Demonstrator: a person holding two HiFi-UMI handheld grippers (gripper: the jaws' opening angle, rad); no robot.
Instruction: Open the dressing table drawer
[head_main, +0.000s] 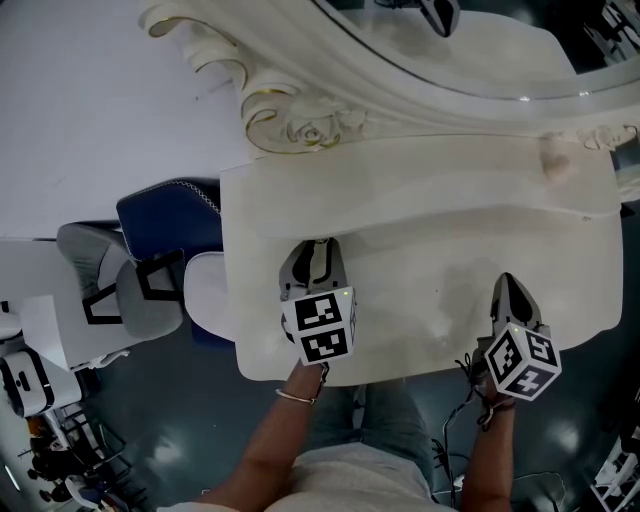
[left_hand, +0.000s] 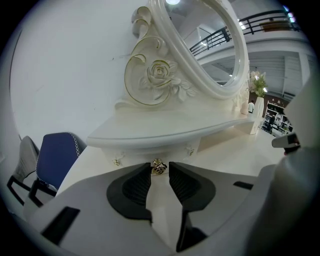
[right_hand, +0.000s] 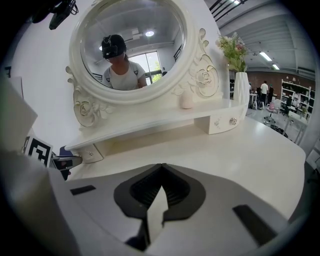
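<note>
A small gold drawer knob (left_hand: 159, 166) sits on the white drawer front (left_hand: 150, 151) under the dressing table's raised shelf (left_hand: 165, 131). My left gripper (left_hand: 160, 169) (head_main: 318, 252) reaches under that shelf with the knob between its fingertips. The jaws stand a narrow gap apart; the knob rests against the left one, with a sliver of space at the right one. My right gripper (right_hand: 161, 166) (head_main: 508, 282) hovers over the bare tabletop (head_main: 420, 300) near the front right, shut with nothing in it. From the head view the drawer is hidden under the shelf.
An oval mirror (right_hand: 132, 47) in a carved frame stands on the shelf. A second small drawer unit (right_hand: 222, 122) sits at the right, with a flower vase (right_hand: 241, 82) and a small pink bottle (right_hand: 186, 99). A blue chair (head_main: 170, 215) and a grey chair (head_main: 110, 280) stand left.
</note>
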